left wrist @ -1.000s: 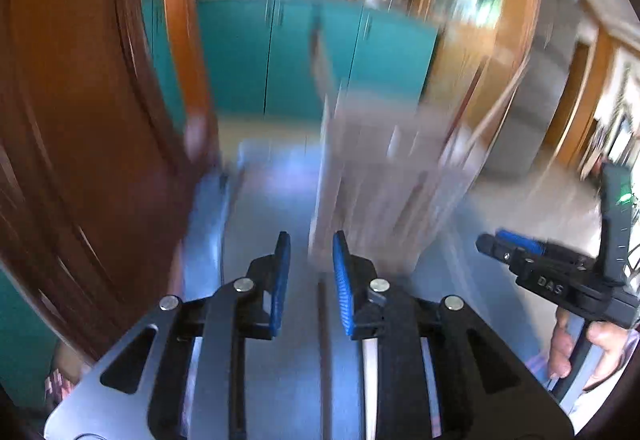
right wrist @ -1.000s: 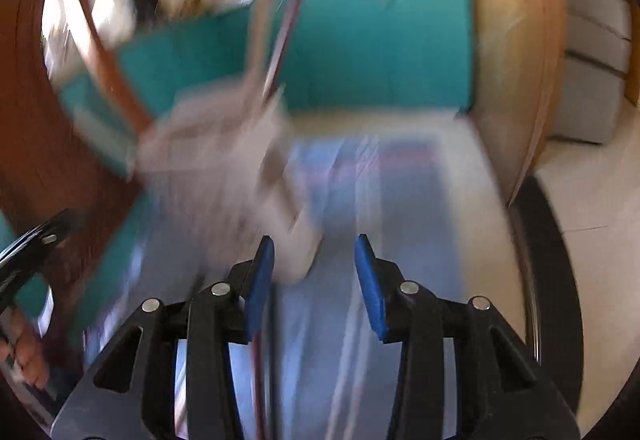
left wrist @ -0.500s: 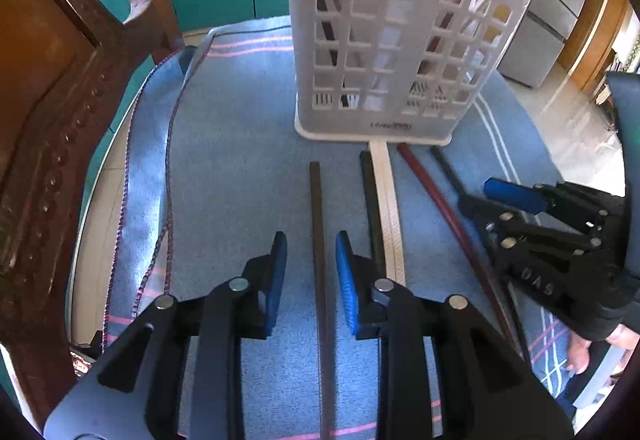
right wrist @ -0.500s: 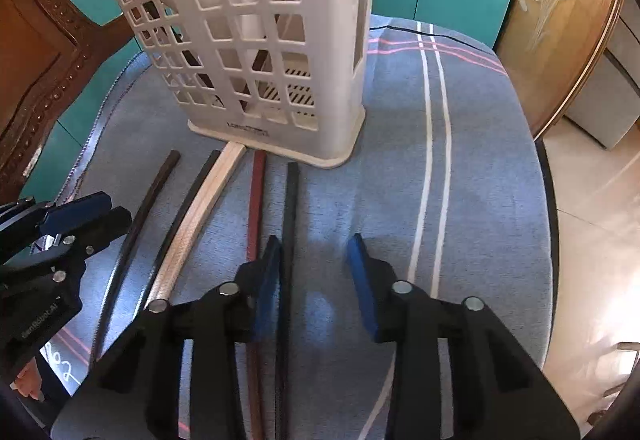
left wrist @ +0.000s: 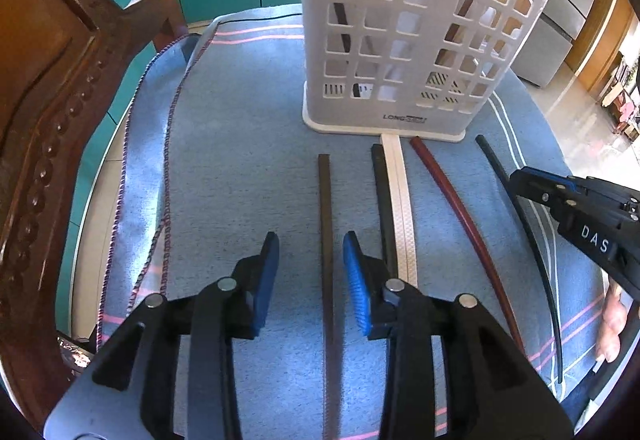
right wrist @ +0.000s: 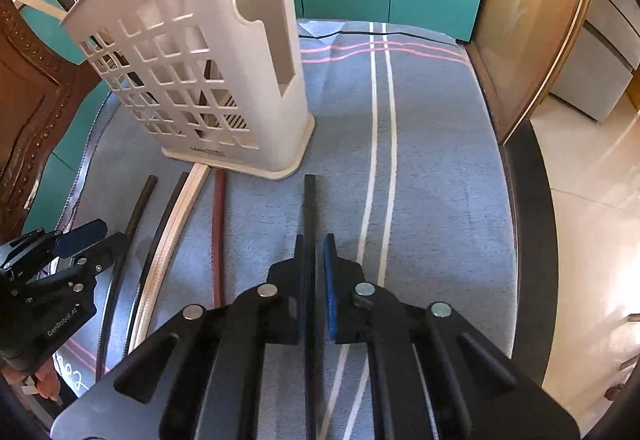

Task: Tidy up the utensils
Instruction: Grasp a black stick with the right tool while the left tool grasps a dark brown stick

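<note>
Left wrist view: left gripper point(left wrist: 311, 272) is open, its jaws just widened, straddling the dark brown flat stick point(left wrist: 326, 236) lying on the blue striped cloth point(left wrist: 224, 168) over the worktop; pads not touching it. To its right lie a black stick point(left wrist: 380, 192) beside a cream woven-pattern stick point(left wrist: 402, 208), then a reddish-brown stick point(left wrist: 452, 200) and a thin black rod point(left wrist: 528, 224). All point at the white perforated plastic utensil basket point(left wrist: 404, 36), upright, already holding a few sticks. Right gripper point(left wrist: 520, 180) enters from the right, over the thin black rod. Carved wooden chair point(left wrist: 48, 88) on the left.

Right wrist view: right gripper point(right wrist: 315, 244) has just closed and is clamped on the thin black rod point(right wrist: 309, 200), still flat on the cloth, far end just short of the basket point(right wrist: 192, 80).

Step, as I read it: pick-up phase, right grasp done, left lining up. Next: lift the rod, tip it upright, drop it through the basket's open top; left needs to close on the brown stick first.
</note>
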Tool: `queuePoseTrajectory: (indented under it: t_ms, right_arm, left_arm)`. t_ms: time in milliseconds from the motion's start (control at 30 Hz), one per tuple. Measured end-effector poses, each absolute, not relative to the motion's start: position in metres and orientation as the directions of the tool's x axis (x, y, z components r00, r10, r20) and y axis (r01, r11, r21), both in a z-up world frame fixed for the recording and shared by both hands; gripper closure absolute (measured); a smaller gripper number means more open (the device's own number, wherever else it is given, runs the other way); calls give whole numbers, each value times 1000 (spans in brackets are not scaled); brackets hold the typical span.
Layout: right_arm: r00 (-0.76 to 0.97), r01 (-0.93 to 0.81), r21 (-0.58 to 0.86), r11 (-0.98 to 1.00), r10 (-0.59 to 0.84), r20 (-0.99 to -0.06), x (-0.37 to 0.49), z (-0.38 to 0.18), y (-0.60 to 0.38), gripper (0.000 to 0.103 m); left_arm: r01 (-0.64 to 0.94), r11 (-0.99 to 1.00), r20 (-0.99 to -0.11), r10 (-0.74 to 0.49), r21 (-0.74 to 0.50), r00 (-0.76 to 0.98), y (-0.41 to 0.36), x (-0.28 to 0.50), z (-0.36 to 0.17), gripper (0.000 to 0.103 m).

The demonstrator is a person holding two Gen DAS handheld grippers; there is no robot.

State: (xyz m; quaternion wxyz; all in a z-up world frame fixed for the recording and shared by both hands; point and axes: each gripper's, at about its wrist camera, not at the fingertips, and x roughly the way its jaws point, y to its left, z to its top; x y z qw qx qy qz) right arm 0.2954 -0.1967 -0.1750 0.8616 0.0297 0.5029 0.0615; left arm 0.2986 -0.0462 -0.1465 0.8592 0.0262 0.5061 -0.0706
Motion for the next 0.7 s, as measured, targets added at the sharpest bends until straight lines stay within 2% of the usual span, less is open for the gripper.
queuePoseTrajectory:
  t_ms: [233,300,333,367,433,633,700]
  right_arm:
    - [481,-91,70,993,106,-871,298,-180,-178,88]
    - [478,-95,66,993,104,-872,298,-181,-175,88]
    - [477,-96,65,993,104,-873,298,-182,-174,88]
    - [476,-96,63,993,101,-874,297,-183,-173,88]
    - [475,-94,60,994,98,-875,296,-183,-173,88]
    - [461,-118,46,992,96,-882,295,-187,-165,88]
    - [463,-132,36,991,94,-881,293,-188,-161,95]
  left_arm:
    - [140,990,-878,-60,8,476,-56,305,-153,67]
    - [142,990,-877,-63,7,477,-56,305,-153,72]
    - [145,989,-876,-64,7,478,-57,305,-153,81]
    - [148,989,-876,-62,11,479,-57,305,-152,85]
    - [153,988,-875,-62,14,480,-58,303,-152,89]
    - [178,984,-875,-64,26,480,-63,297,-152,91]
    - [187,982,-875,-67,27,480,-65,293,-152,91]
